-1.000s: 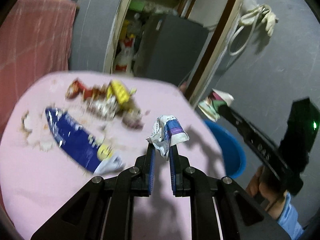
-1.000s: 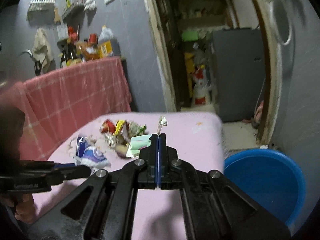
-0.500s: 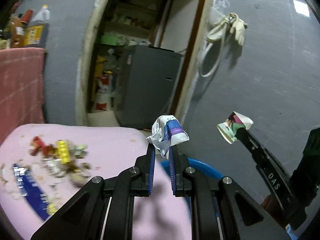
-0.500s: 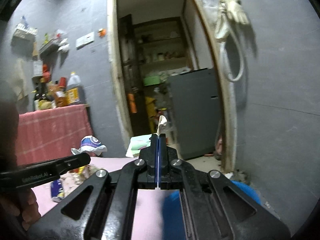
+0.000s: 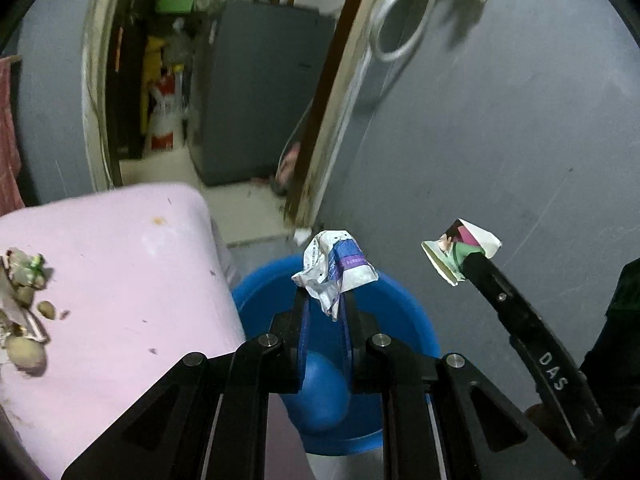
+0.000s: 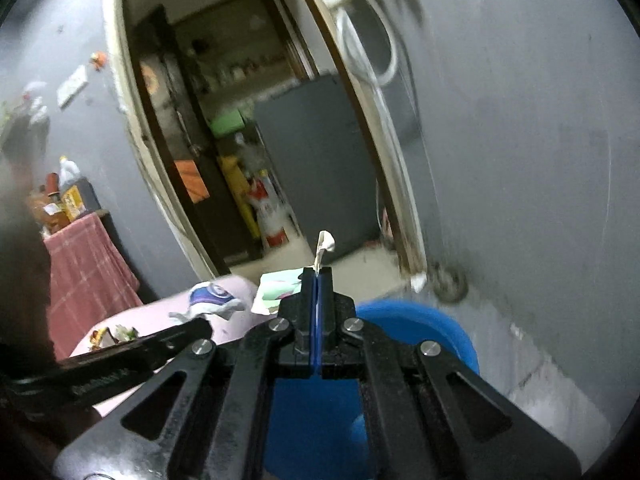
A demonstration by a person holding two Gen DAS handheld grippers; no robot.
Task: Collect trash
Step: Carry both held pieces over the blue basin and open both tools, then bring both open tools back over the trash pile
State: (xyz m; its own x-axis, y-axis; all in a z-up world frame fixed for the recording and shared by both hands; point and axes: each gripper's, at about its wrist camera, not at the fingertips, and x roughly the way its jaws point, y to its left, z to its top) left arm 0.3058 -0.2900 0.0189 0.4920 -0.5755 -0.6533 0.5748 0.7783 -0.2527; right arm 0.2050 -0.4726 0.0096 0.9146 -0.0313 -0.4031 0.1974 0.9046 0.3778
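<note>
A crumpled white-and-purple wrapper [image 5: 334, 270] is held clamped between the pads of the left gripper [image 5: 323, 300], over the near side of the blue bin [image 5: 404, 312] that stands on the floor beside the table. A folded green-and-pink paper scrap [image 5: 460, 250] is pinched flat in the right gripper [image 6: 317, 276], whose jaws are pressed fully together on it; in the left wrist view that scrap is seen beyond the bin's far rim, so it may not yet be above the opening. Neither piece has been let go, and no trash can be made out inside the bin, though most of its interior is hidden by the grippers and blurred.

Farther left, the pink table [image 5: 120, 272] is seen to carry more litter: a clump of scraps and peelings [image 5: 22, 312] at its left edge, with what may be small crumbs scattered across the cloth. The task is judged to be partly done: two pieces have been lifted and brought to the bin, their release is outstanding, and the clump on the table remains to be collected. Beyond, a doorway with a grey cabinet [image 5: 260, 88] is visible.
</note>
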